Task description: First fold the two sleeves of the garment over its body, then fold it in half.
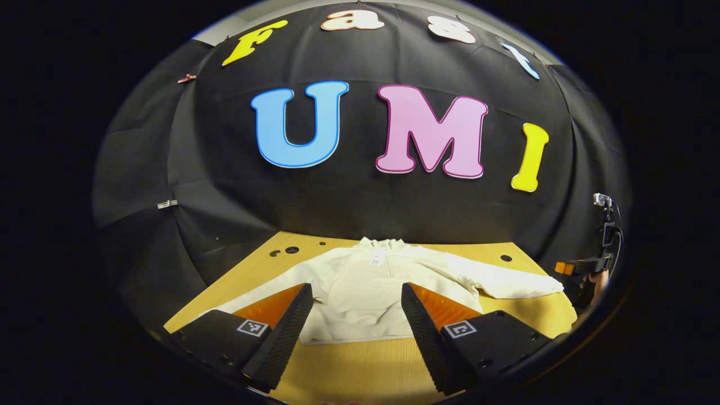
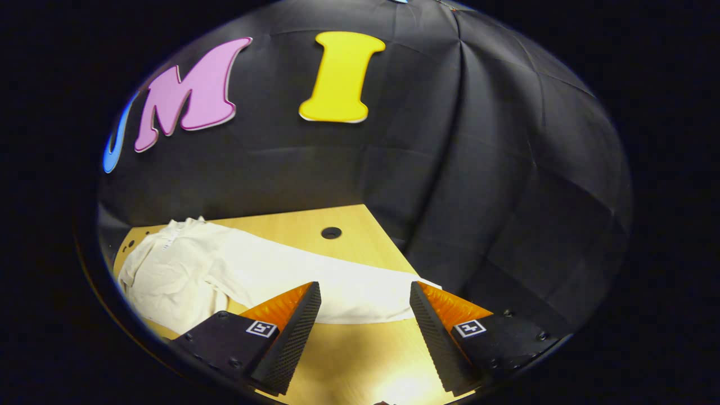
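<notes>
A cream hooded sweatshirt [image 1: 365, 292] lies flat on the wooden table [image 1: 360, 365], hood toward the wall, with both sleeves spread out sideways. Its right sleeve [image 1: 506, 281] reaches toward the table's right edge. In the left gripper view, my left gripper [image 1: 355, 326] hangs open above the hem, nothing between its fingers. In the right gripper view, my right gripper [image 2: 365, 320] is open just above the outstretched sleeve [image 2: 337, 284], near its cuff end; the sweatshirt's body [image 2: 169, 275] lies farther left. The other gripper [image 1: 588, 267] and a hand holding it show at the far right of the left gripper view.
The table [image 2: 349, 360] has a few round holes, one [image 2: 331, 232] behind the sleeve and some [image 1: 291, 250] at the back left. Black cloth walls close the table in at the back and sides. A small camera on a stand [image 1: 604, 216] stands at the right.
</notes>
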